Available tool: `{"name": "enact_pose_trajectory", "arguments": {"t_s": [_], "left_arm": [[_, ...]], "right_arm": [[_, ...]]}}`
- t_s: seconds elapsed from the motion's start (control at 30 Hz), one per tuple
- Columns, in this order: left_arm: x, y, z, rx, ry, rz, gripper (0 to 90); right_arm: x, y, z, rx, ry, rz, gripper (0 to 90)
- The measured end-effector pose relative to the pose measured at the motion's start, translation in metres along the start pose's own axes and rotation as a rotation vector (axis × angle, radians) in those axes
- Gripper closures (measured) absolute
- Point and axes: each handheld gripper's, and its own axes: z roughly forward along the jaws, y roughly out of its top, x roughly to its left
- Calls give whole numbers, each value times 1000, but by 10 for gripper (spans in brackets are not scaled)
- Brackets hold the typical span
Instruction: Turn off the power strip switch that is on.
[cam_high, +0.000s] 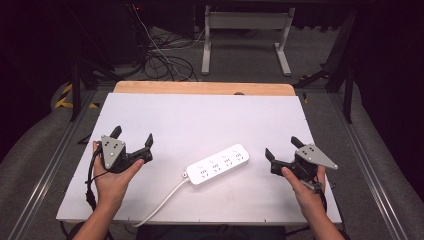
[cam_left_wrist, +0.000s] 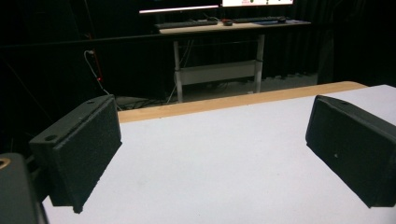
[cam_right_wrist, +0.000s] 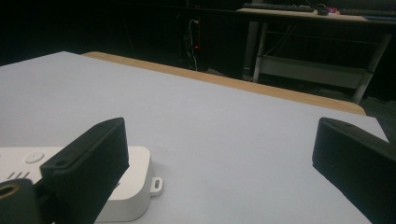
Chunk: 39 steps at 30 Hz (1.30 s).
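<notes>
Power strip (cam_high: 218, 164) lies flat near the middle of the white table (cam_high: 200, 115), angled so its far end points up-right. Its white cord (cam_high: 160, 202) runs off the near end toward the table's front edge. Sockets face up, nothing plugged in.

Left gripper (cam_high: 132, 141) is held in the left hand (cam_high: 112, 175), well apart from the strip on its left. Jaws are spread wide with nothing between them; the left gripper view looks across bare table to the wooden edge (cam_left_wrist: 233, 100) and a desk (cam_left_wrist: 224, 28) beyond.

Right gripper (cam_high: 281, 149) is in the right hand (cam_high: 305, 187), to the right of the strip and near its far end without touching it. Jaws are also spread and empty. In the right gripper view the strip's end, with a small mounting tab (cam_right_wrist: 156, 183), sits just behind the left-side jaw, not between the jaws.

My read: this is the start, before any approach. Neither gripper is committed, and the strip is untouched.

Next move probably needs the right gripper to swing inward and drop so the strip's end sits between the jaws across its narrow width, then close. The left could pin the cord end to stop the strip sliding or pivoting on the smooth surface.
</notes>
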Motion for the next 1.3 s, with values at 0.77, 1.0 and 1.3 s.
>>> {"name": "enact_pose_trajectory", "arguments": {"t_s": [0.77, 1.0, 1.3], "left_arm": [[2, -3, 0, 14, 12, -3, 47], [4, -4, -3, 18, 23, -3, 48], [7, -5, -6, 20, 37, -10, 48]], "right_arm": [[0, 0, 3, 8, 8, -3, 43], [1, 1, 6, 8, 19, -5, 44], [3, 1, 12, 16, 31, -8, 45]]}}
